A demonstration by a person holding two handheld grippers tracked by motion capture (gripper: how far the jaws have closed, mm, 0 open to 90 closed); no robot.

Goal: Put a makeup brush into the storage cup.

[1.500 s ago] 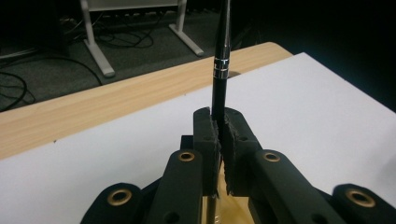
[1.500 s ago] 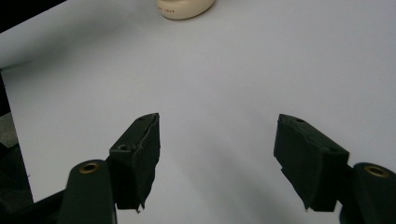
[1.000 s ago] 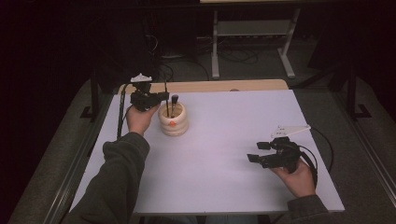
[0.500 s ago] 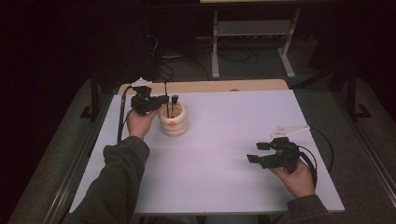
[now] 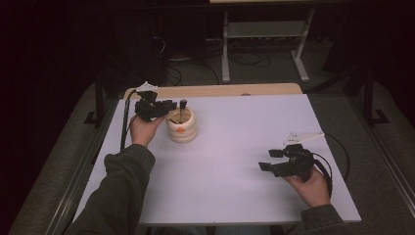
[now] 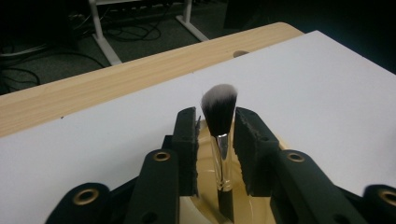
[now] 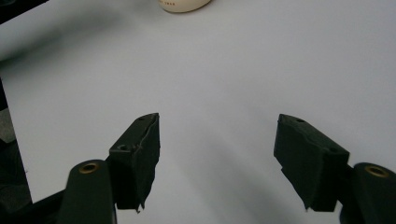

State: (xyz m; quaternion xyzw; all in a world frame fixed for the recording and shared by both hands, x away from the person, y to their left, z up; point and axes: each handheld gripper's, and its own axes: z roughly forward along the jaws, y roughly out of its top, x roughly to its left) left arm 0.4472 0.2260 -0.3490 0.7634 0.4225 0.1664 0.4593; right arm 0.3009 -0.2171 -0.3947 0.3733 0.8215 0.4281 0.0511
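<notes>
left tongs point(image 6: 215, 140) | jaws have just been opening | brush point(image 6: 218, 112) stands free between them, inside holder point(image 5: 182, 128)

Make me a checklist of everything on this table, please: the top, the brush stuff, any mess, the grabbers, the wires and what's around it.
Surface: white sheet over a wooden table; wood strip bare along the far edge.
Job's things: cream pot near the far left; brush stands in it, bristles up.
Clutter: nothing seen.
Grippers: left gripper at the pot, its jaws have just been opening and stand either side of the brush with gaps; right gripper open over bare sheet, near right.
Cables: black cable from the left gripper; another loops behind the right one.
Surroundings: dark floor, white stand, loose wires beyond.
</notes>
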